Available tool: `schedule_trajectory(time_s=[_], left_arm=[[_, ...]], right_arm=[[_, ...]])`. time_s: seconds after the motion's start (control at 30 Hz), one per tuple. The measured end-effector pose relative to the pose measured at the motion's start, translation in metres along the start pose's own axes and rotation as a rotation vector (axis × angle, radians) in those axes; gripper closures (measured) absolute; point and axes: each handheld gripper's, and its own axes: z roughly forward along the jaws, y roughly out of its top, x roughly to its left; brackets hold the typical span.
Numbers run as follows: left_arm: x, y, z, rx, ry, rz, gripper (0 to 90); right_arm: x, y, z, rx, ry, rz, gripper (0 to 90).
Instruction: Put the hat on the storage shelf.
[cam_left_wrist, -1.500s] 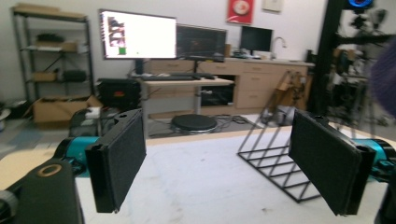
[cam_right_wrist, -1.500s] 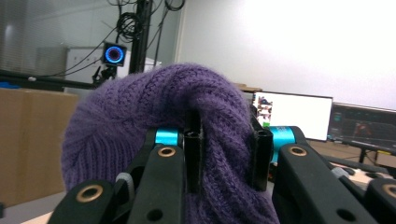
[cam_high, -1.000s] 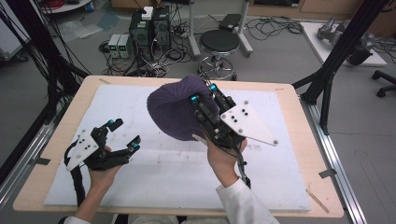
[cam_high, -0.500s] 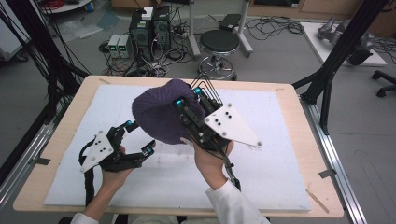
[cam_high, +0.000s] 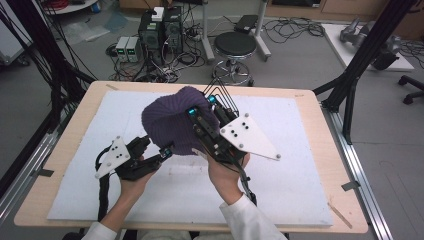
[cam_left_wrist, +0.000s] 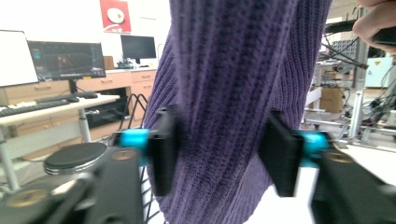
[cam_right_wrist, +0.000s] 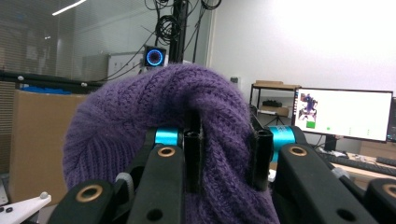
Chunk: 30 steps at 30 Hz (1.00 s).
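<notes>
Pinching purple knit hat (cam_high: 172, 122) — right gripper (cam_right_wrist: 227, 156) jaws, left gripper (cam_left_wrist: 223, 161) jaws just closing onto its hanging fabric.

Purple hat (cam_high: 170, 122): ribbed knit cloth (matt, soft); table (cam_high: 310, 97): pale wood.

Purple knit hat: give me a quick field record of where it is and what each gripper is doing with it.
item: purple knit hat, lifted above the white mat
right gripper: shut on a fold of the hat, holding it up
left gripper: jaws have just been closing, pads now pressing the hat's lower edge
surface: wooden table
</notes>
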Motion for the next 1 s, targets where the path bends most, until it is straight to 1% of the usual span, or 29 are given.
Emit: schedule_trajectory(time_s=[0.03, 0.07, 0.1, 0.2, 0.23, 0.3, 0.33, 0.4, 0.5, 0.57, 0.63, 0.67, 0.8, 0.9, 1.0], left_arm=[[0.000, 0.000, 0.001, 0.004, 0.010, 0.004, 72.3], [0.001, 0.000, 0.002, 0.009, 0.019, 0.007, 76.8], [0.002, 0.001, 0.003, 0.008, 0.026, 0.008, 78.8], [0.006, 0.003, 0.006, 0.001, 0.058, 0.001, 80.4], [0.008, 0.004, 0.008, -0.009, 0.065, -0.020, 80.4], [0.011, 0.006, 0.012, -0.017, 0.070, -0.034, 80.7], [0.012, 0.007, 0.015, -0.018, 0.073, -0.033, 80.8], [0.014, 0.010, 0.021, -0.014, 0.069, -0.026, 80.8], [0.014, 0.015, 0.030, -0.010, 0.064, 0.006, 80.9], [0.015, 0.020, 0.036, -0.012, 0.060, 0.026, 80.9], [0.015, 0.024, 0.043, -0.017, 0.064, 0.052, 81.0], [0.016, 0.027, 0.046, -0.018, 0.065, 0.061, 81.1], [0.018, 0.041, 0.059, -0.021, 0.057, 0.084, 81.4], [0.019, 0.051, 0.069, -0.029, 0.049, 0.088, 81.4], [0.020, 0.059, 0.079, -0.032, 0.051, 0.092, 81.5]], right_arm=[[-0.002, 0.000, -0.001, 0.001, -0.002, -0.001, 74.0], [-0.004, 0.000, -0.002, 0.002, -0.004, 0.004, 74.0], [-0.006, -0.001, -0.002, 0.002, -0.008, 0.006, 74.0], [-0.012, -0.001, -0.005, 0.003, -0.032, -0.008, 74.0], [-0.014, 0.000, -0.006, 0.003, -0.036, -0.016, 74.0], [-0.020, 0.001, -0.008, -0.001, -0.048, -0.029, 74.1], [-0.025, 0.001, -0.008, -0.003, -0.060, -0.035, 74.1], [-0.033, 0.002, -0.008, -0.001, -0.077, -0.037, 74.1], [-0.044, 0.003, -0.007, -0.004, -0.102, -0.051, 74.1], [-0.053, 0.004, -0.006, -0.010, -0.126, -0.079, 74.1], [-0.059, 0.006, -0.006, -0.013, -0.136, -0.095, 74.1], [-0.064, 0.008, -0.005, -0.016, -0.147, -0.112, 74.1], [-0.076, 0.017, -0.002, -0.022, -0.188, -0.131, 74.2], [-0.083, 0.026, -0.001, -0.029, -0.224, -0.152, 74.2], [-0.090, 0.034, 0.001, -0.032, -0.253, -0.174, 74.3]])
